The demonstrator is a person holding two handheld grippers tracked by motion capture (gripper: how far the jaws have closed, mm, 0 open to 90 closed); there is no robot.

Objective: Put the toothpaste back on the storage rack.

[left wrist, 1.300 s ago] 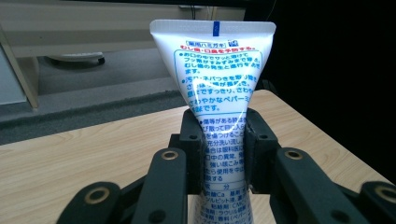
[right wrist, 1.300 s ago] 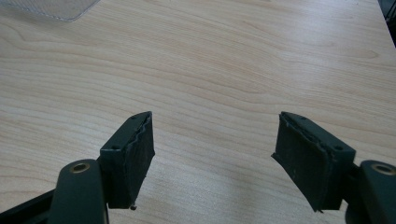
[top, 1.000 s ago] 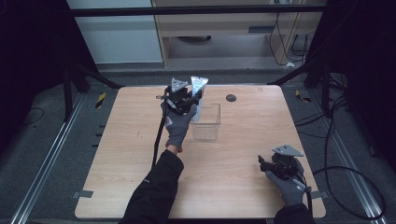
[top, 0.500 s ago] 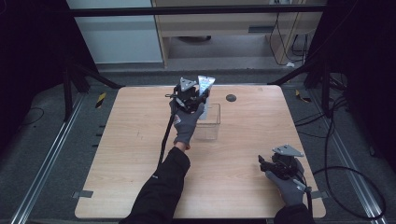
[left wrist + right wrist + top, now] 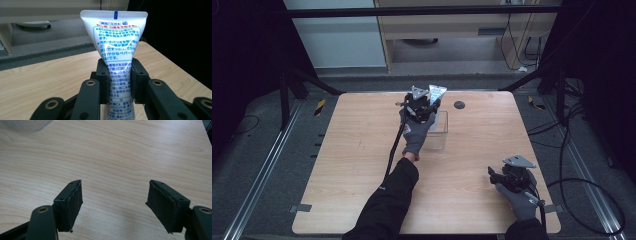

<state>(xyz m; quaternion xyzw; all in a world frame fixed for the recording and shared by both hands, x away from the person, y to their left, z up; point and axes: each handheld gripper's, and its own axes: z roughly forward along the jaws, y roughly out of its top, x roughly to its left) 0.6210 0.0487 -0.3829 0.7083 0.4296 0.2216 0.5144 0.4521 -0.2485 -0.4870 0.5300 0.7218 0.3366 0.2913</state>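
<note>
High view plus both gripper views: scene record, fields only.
held item: toothpaste tube, white, crimped end up
left gripper: shut on the tube, above the clear container
right gripper: open, nothing between its jaws, near the table's front right corner
surface: wooden table
other: dark round disc beyond the container

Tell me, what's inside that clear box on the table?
The left claw and its gloved hand cover most of the clear box. The part that shows looks empty. The toothpaste tube is clamped in the claw; whether its lower end reaches inside is hidden.
</note>
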